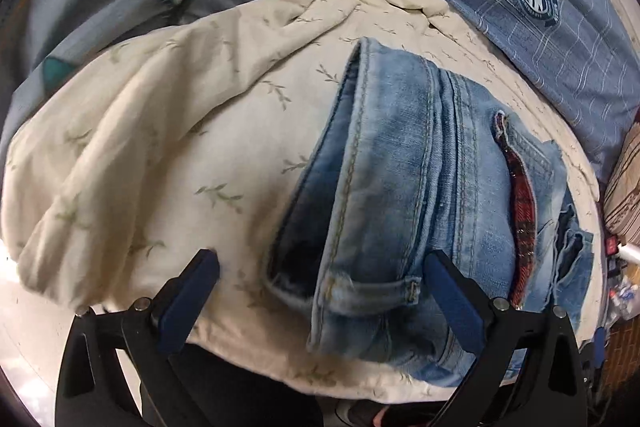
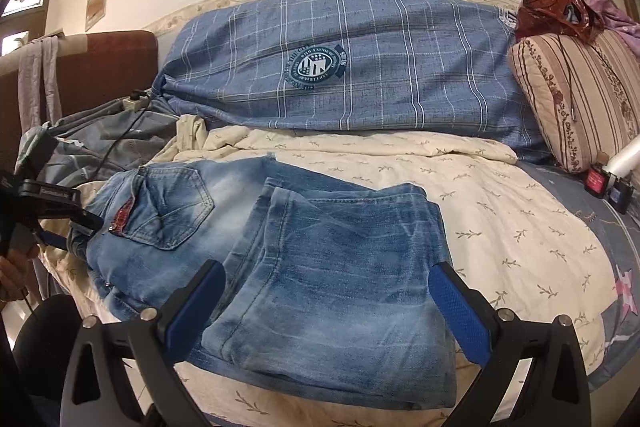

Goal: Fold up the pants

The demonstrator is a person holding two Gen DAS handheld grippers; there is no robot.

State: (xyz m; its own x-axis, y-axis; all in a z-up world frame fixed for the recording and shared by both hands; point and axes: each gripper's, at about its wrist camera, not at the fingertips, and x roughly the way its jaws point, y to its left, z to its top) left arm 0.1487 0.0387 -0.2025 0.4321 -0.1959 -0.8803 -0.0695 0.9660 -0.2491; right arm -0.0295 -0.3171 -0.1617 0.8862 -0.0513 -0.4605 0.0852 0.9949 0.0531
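Light-blue jeans (image 2: 320, 267) lie on a cream leaf-print sheet (image 2: 500, 211), with the legs doubled back over the seat and a back pocket (image 2: 176, 211) facing up. My right gripper (image 2: 326, 271) is open, and its blue pads (image 2: 456, 303) straddle the folded leg end near the bed's front edge. In the left wrist view the jeans (image 1: 400, 167) run away from me, with red plaid lining (image 1: 524, 211) showing at the waist. My left gripper (image 1: 322, 267) is open over the near corner of the jeans. The right wrist view shows this left gripper (image 2: 60, 223) at the jeans' left end.
A blue plaid bolster (image 2: 360, 67) lies along the wall behind the sheet. A striped floral pillow (image 2: 580, 99) stands at the right, with small items (image 2: 600, 181) below it. A grey quilt (image 2: 100, 143) with a cable and socket strip (image 2: 134, 101) is bunched at the left. A hand (image 2: 12, 267) holds the left tool.
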